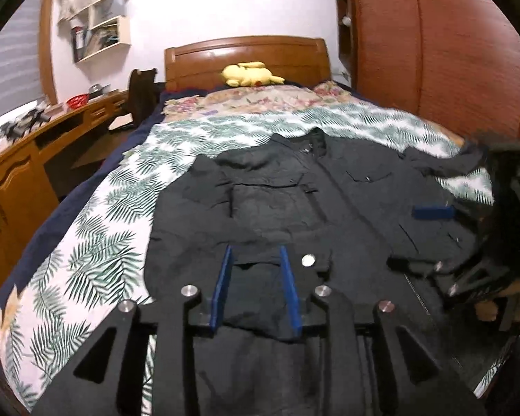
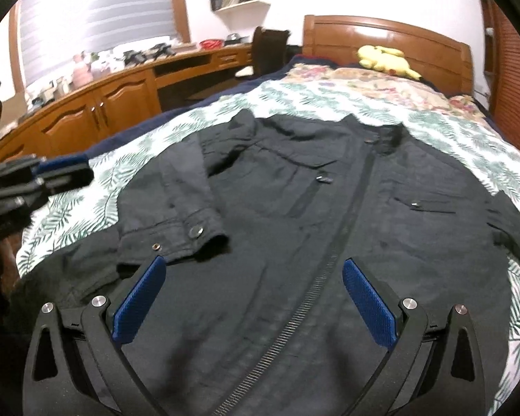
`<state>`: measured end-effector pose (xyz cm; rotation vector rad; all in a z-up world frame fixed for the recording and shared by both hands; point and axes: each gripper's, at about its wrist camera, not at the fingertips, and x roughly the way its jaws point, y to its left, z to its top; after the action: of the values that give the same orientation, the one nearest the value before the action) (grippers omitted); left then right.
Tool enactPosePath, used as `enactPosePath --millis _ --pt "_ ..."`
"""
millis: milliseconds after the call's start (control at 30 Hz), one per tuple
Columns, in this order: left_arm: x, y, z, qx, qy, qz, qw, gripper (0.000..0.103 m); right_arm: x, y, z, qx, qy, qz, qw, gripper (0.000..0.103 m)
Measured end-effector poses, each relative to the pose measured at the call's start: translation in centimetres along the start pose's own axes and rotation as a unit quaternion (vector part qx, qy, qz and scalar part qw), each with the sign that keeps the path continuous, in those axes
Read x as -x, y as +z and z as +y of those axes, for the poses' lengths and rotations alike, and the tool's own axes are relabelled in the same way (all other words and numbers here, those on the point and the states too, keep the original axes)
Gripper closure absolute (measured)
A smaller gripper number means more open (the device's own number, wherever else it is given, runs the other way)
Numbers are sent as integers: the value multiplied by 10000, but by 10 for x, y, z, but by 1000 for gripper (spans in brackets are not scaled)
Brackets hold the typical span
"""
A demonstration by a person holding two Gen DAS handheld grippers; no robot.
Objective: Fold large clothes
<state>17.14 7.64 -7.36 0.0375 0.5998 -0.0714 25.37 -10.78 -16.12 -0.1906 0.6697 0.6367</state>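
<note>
Dark jacket [image 2: 294,242] lies spread front-up on the leaf-print bedspread [image 1: 97,228], filling the middle of both views; its lower hem is cut off at the bottom edge. In the left wrist view, the left gripper [image 1: 256,287] has its fingers partly apart over a fold of dark cloth, and whether the pads press it is hard to tell. In the right wrist view, the right gripper [image 2: 253,298] has its fingers spread wide, released, above the zipper [image 2: 332,253]. The sleeve cuff [image 2: 197,235] lies folded across the chest, centre left. A yellow plush toy [image 1: 249,74] sits by the headboard [image 1: 246,55], small and blurred.
</note>
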Motion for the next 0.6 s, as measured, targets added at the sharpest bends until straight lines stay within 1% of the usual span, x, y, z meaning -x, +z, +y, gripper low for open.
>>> enactPosePath --millis 100,300,467,600 --pt "3 -5 18 204 19 -8 9998 72 -14 -3 13 152 54 109 9998 0" --pt "8 -12 43 161 294 -77 9994 69 -30 -5 31 334 109 199 9992 1" --pt "12 -16 62 347 319 7 9989 68 -31 3 38 465 152 192 9986 1" --pt "23 -14 68 427 278 -50 9987 67 -25 18 43 623 153 231 9977 1"
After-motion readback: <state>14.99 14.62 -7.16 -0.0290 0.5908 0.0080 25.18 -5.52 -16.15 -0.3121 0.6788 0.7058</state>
